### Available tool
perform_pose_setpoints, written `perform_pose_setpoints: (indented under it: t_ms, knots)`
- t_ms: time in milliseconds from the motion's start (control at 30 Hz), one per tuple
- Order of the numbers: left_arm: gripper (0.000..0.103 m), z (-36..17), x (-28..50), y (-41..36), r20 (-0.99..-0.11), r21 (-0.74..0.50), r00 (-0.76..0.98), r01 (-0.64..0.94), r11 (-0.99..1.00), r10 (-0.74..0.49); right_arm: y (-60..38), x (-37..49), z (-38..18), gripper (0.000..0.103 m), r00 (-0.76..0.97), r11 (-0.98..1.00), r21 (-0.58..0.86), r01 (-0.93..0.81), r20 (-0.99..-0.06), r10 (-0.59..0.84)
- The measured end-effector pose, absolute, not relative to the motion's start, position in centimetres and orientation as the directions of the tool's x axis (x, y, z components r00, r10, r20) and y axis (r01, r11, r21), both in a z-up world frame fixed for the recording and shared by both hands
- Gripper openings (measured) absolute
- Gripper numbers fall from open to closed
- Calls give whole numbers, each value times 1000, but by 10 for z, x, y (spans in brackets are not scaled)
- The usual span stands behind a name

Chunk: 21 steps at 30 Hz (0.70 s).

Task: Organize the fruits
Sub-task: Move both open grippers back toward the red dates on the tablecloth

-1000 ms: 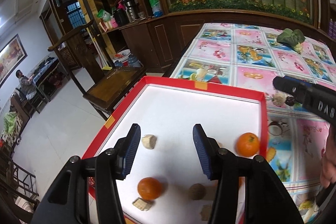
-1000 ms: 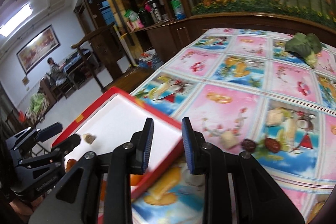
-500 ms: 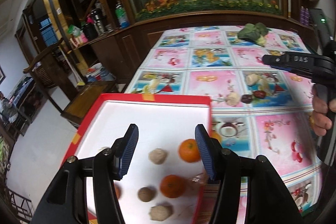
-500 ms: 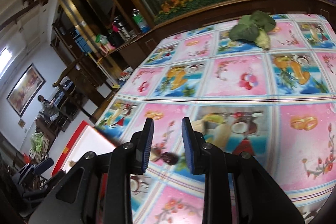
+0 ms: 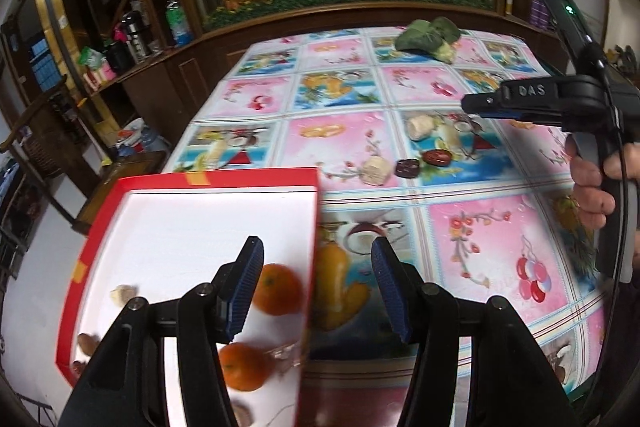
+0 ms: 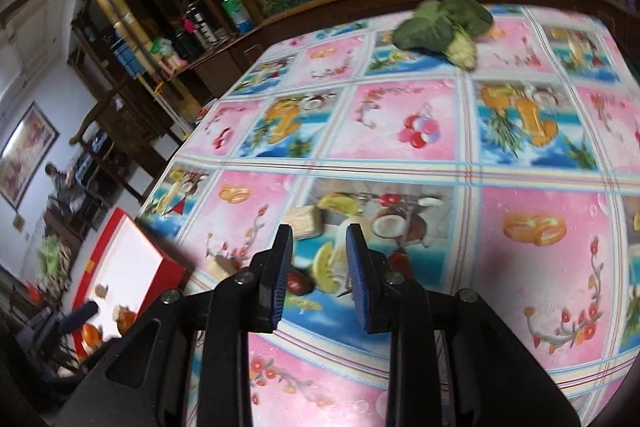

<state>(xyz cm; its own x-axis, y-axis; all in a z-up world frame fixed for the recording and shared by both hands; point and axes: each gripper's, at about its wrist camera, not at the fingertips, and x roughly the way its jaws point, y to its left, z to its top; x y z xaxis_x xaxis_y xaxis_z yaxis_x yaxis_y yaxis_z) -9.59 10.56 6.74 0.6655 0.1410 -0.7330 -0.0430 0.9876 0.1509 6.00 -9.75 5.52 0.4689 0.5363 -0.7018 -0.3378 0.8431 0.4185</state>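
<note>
A red tray [image 5: 200,179] with a white floor lies at the table's left edge. It holds two oranges [image 5: 276,289] [image 5: 242,367] and a few small brown pieces [image 5: 122,294]. My left gripper [image 5: 318,291] hangs open over the tray's right rim, nothing between its fingers. On the tablecloth lie two pale lumps [image 5: 376,169] [image 5: 420,127] and two dark red dates [image 5: 407,167] [image 5: 438,157]. My right gripper [image 6: 320,279] hovers above them with a narrow empty gap. One date [image 6: 298,283] shows beside its left finger, a pale lump [image 6: 308,221] just beyond.
A green leafy vegetable [image 5: 430,35] lies at the table's far end. A hand [image 5: 592,187] holds the right gripper [image 5: 472,105] at the right. The fruit-print tablecloth [image 6: 540,227] covers the table. Dark wooden cabinets and chairs stand past the left edge.
The left gripper slid from over the tray's middle to its right rim. The right gripper swung away from the tray to above the dates and lumps. Both jaws look the same.
</note>
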Motion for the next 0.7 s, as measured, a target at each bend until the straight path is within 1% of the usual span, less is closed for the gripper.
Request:
perform_pose_setpoints:
  t_ms: [133,367,467,567,700]
  knots:
    - [56,61,-86,99,-747,122,657,-16,992,103,-94,62,49,30,444,850,401,-343,-728,522]
    - [56,45,-79,88,-781,71,624,32,997,36,-68,50,43,30,349,805,336,-489,-770,534]
    - [56,42,-78,85,-786,62,618,36,997,26,-54,44,38,30,329,788,300,-538,-786,524]
    - [56,40,-77,84,-791,42,611,41,998,8,-42,38,35,30,331,776,264,-574,-791,514]
    - [56,37,-73,83,-799,28,602,44,999,-4,-36,36,34,30,379,793,203,-575,-793,478]
